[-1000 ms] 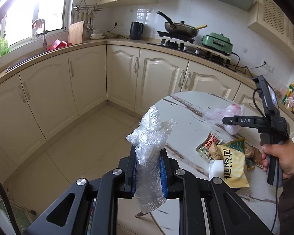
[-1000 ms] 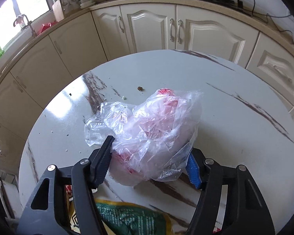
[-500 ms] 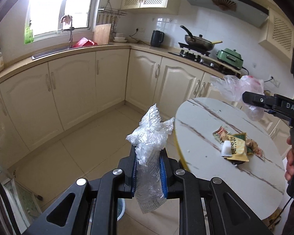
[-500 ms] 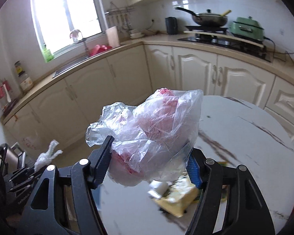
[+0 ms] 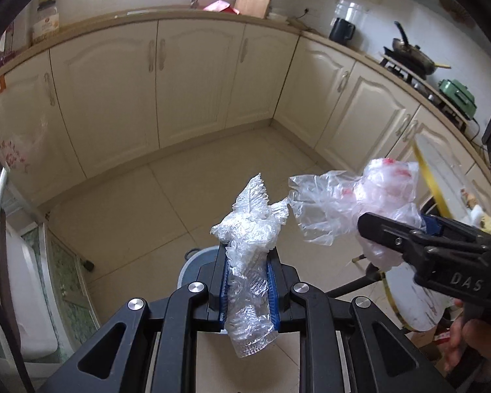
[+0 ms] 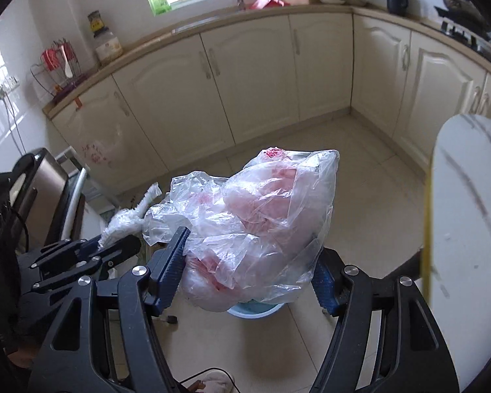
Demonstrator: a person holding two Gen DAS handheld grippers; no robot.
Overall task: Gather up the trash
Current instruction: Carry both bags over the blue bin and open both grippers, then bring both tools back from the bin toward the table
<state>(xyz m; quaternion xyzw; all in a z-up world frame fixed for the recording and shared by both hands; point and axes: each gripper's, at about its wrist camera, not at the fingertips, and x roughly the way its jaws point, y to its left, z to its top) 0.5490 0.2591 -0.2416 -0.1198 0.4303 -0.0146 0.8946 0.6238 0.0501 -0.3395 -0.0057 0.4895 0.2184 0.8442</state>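
Both grippers are clamped on trash above the tiled kitchen floor point(image 5: 167, 203). Left gripper point(image 5: 249, 286) has its blue pads pressed close together on a crumpled clear plastic wrapper point(image 5: 248, 245), which sticks up past the fingertips and hangs below them. Right gripper point(image 6: 245, 268) has its jaws set wider, pinching a bulky clear plastic bag point(image 6: 262, 216) with pink and red showing through it; the bag bulges up and over the pads. In the left wrist view the right gripper point(image 5: 392, 229) sits just to the right, its bag point(image 5: 350, 206) almost touching the wrapper. A pale blue bin point(image 6: 255, 309) stands on the floor directly beneath the bag, its rim peeking out under it, and its edge point(image 5: 193, 265) also shows behind the left fingers. A round marble table point(image 6: 464, 203) stands at the right, with cream cabinets point(image 5: 193, 78) behind.
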